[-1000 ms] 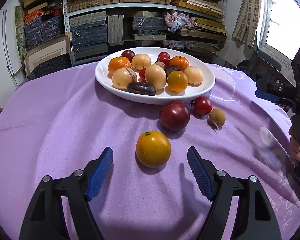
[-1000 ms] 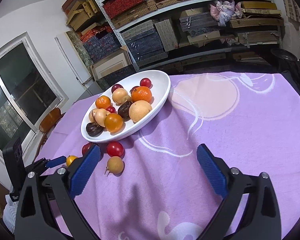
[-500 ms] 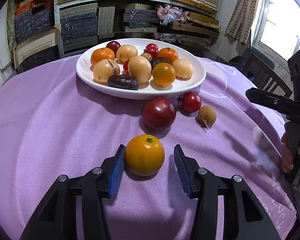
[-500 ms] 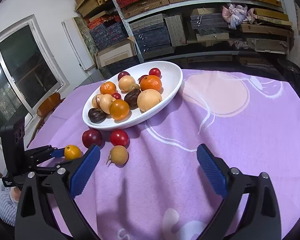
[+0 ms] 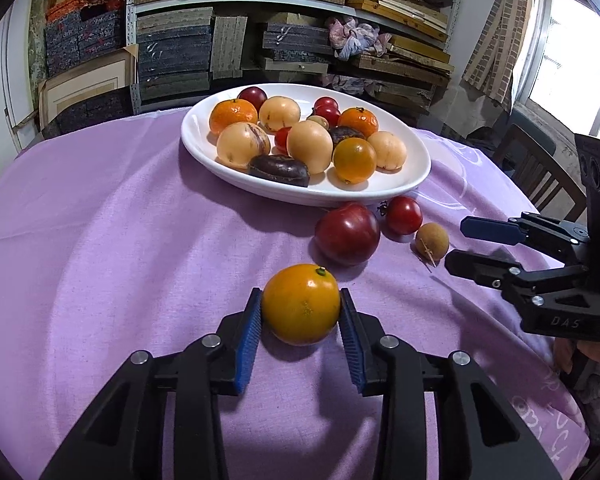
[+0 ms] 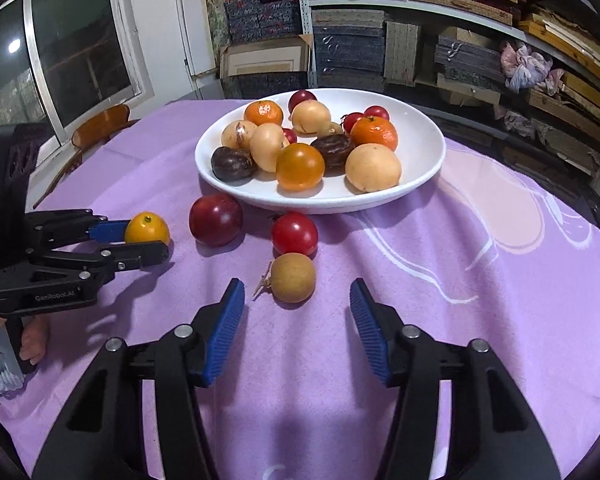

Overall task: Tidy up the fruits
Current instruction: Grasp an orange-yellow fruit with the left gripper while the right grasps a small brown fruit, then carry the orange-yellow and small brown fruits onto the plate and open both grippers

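My left gripper (image 5: 300,304) is shut on a yellow-orange fruit (image 5: 301,304) that rests on the purple cloth; it also shows in the right wrist view (image 6: 147,229). My right gripper (image 6: 297,292) is open and empty, its fingers either side of a small brown fruit (image 6: 292,283) without touching it. A dark red plum (image 6: 215,219) and a red tomato (image 6: 294,234) lie just in front of the white plate (image 6: 420,152), which holds several fruits. In the left wrist view the right gripper (image 5: 456,246) reaches in from the right beside the brown fruit (image 5: 432,241).
The round table wears a purple cloth (image 5: 100,240). Shelves of stacked boxes (image 5: 172,52) stand behind it. A wooden chair (image 6: 100,124) is at the far left, and another chair (image 5: 540,168) is at the right under a window.
My left gripper closed from wide open onto the yellow-orange fruit. My right gripper moved forward and left, bringing the brown fruit between its open fingers.
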A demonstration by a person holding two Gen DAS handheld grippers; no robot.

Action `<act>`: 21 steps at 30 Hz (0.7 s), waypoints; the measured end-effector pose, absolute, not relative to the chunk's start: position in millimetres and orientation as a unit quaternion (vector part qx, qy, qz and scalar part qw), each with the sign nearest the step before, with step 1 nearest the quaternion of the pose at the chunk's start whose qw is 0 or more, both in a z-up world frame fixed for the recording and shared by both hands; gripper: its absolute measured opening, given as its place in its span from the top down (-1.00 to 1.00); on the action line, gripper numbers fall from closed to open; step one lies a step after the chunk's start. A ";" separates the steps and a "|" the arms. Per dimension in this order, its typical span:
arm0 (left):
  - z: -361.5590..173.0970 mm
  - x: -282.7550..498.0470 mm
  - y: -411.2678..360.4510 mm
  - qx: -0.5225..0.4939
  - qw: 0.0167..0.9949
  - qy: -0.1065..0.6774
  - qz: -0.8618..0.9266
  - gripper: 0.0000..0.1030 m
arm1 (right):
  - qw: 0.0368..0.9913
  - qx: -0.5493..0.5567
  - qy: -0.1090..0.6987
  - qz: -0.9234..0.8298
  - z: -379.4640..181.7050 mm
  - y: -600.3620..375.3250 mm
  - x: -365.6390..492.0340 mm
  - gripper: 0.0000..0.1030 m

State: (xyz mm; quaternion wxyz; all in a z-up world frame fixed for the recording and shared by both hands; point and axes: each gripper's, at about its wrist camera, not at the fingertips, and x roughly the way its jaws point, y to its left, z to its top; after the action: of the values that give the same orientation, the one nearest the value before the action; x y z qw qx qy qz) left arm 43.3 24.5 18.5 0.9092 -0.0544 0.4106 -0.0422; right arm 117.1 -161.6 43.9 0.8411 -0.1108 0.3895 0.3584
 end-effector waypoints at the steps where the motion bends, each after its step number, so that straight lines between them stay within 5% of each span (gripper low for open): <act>1: 19.2 42.8 24.7 -0.055 0.909 0.410 -0.044 0.27 | 0.839 -0.111 0.392 0.359 41.7 -158.6 118.4 -0.05; 6: 17.4 43.0 24.7 -0.057 0.907 0.414 -0.049 0.27 | 0.836 -0.113 0.400 0.360 36.3 -145.4 125.2 0.05; 10: 16.7 43.3 23.4 -0.056 0.906 0.417 -0.052 0.27 | 0.830 -0.113 0.408 0.363 33.8 -140.4 129.6 0.32; 21: 24.8 44.8 30.5 -0.083 0.906 0.410 -0.061 0.27 | 0.829 -0.085 0.411 0.371 40.7 -154.4 130.1 0.38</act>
State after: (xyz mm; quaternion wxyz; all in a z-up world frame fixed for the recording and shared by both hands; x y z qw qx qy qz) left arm 44.8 30.5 24.8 0.9064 -0.0834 0.4097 -0.0606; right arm 130.1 -154.4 40.7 0.8286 -0.0851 0.4107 0.3707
